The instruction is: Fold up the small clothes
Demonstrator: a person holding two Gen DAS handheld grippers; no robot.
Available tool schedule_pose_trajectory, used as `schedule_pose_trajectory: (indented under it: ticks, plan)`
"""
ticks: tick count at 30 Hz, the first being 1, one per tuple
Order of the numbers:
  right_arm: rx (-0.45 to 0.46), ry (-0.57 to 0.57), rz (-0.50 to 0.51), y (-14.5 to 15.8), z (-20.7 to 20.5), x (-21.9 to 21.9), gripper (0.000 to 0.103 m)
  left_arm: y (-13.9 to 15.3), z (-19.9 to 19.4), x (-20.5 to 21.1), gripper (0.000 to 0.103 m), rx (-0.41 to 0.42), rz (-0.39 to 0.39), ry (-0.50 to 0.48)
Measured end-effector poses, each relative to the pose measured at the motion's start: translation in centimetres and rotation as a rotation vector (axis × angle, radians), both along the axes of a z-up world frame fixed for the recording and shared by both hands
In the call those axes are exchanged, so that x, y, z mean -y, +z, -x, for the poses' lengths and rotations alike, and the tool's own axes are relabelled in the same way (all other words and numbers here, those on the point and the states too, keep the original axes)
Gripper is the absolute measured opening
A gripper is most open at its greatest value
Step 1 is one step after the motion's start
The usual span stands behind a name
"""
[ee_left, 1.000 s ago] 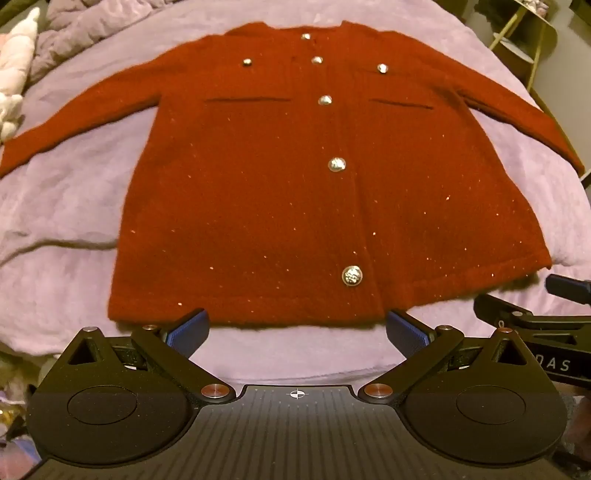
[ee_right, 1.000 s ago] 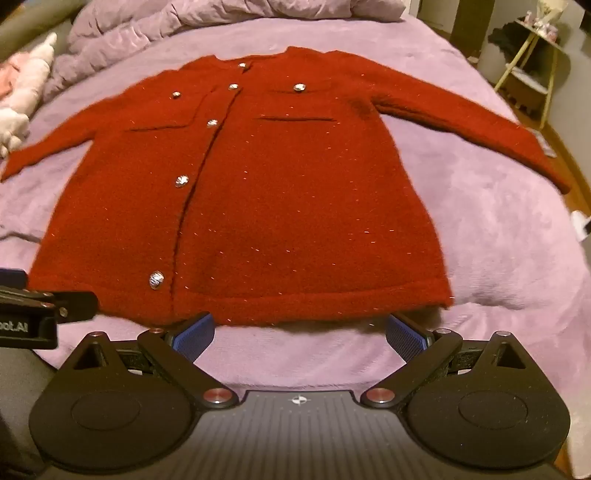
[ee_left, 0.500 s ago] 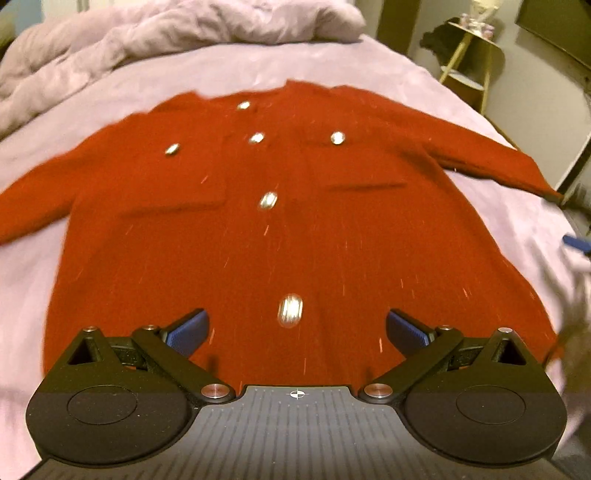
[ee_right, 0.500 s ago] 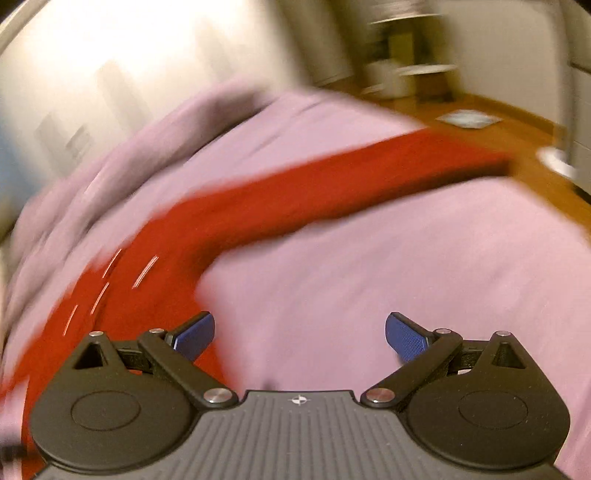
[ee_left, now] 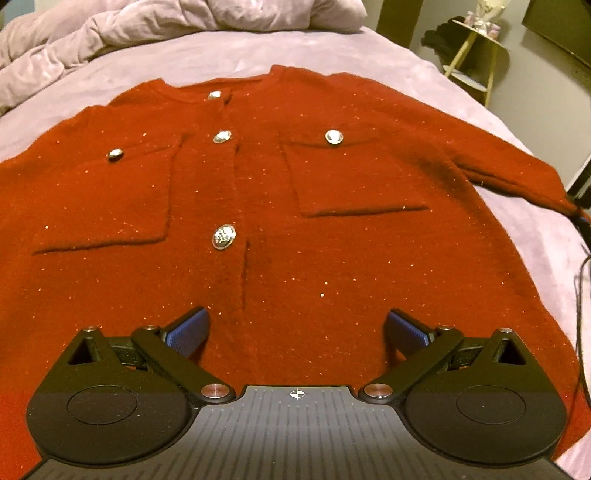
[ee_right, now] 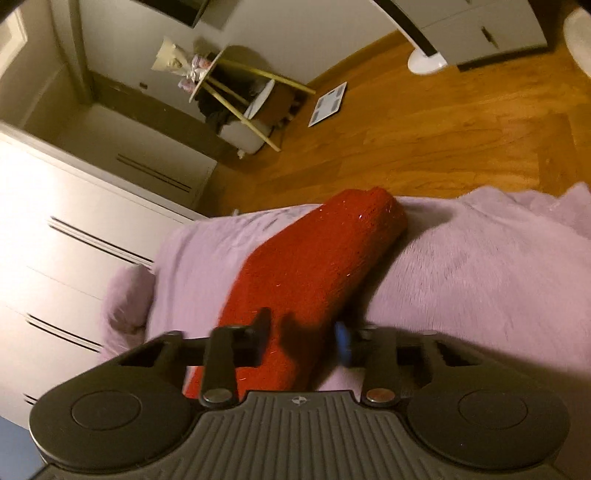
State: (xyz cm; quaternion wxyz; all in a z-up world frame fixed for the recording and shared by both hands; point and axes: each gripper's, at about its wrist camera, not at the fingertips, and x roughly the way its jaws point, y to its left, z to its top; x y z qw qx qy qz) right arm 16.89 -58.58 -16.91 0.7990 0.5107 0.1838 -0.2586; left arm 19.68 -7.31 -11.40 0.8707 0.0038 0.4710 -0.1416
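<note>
A red cardigan with silver buttons lies flat, front up, on the lilac bed cover. My left gripper hovers low over its lower front. It is open, its blue pads wide apart, with nothing between them. In the right wrist view the cardigan's right sleeve runs toward the bed's edge, its cuff near the drop to the floor. My right gripper is rolled sideways over that sleeve. Its jaws are closing, blurred by motion, with the sleeve's cloth filling the narrow gap between them.
A bunched lilac duvet lies at the head of the bed. Past the bed's right edge are the wooden floor, a small gold-legged side table and white drawers. A dark cable hangs at the right.
My left gripper moved forward from the hem to over the cardigan's front. My right gripper swung out to the right sleeve, rolled sideways, and its jaws came together around the sleeve.
</note>
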Motion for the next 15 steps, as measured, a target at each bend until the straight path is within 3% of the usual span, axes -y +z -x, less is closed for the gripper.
schedule_pose_trajectory:
  ticks: [1,3,4,6,9,11,12,15]
  plan:
    - [-0.071,0.034,0.084,1.0,-0.8,-0.4,0.014,0.1,0.1,-0.1,0.103,-0.002,0.011,0.001]
    - [-0.223,0.121,0.345,4.6,-2.9,-4.0,0.011,0.2,-0.3,-0.6,0.103,-0.014,0.044,0.006]
    - [-0.232,0.179,0.467,6.4,-3.8,-6.5,0.011,0.2,-0.5,-0.8,0.103,-0.019,0.059,0.01]
    - [-0.144,0.348,0.656,10.1,-5.1,-12.5,0.011,0.6,-0.9,-1.5,0.103,-0.028,0.116,0.029]
    - [0.033,0.643,0.777,13.7,-5.6,-21.2,0.015,1.8,-2.0,-3.0,0.103,-0.037,0.241,0.066]
    - [0.128,0.862,0.791,14.7,-5.3,-26.6,0.04,2.5,-3.1,-3.7,0.103,-0.044,0.307,0.083]
    - [0.15,0.912,0.786,14.7,-5.1,-28.2,0.059,3.0,-3.7,-4.0,0.103,-0.046,0.336,0.085]
    - [0.147,0.981,0.749,14.2,-4.2,-31.1,0.061,3.7,-5.8,-4.0,0.103,-0.036,0.391,0.071]
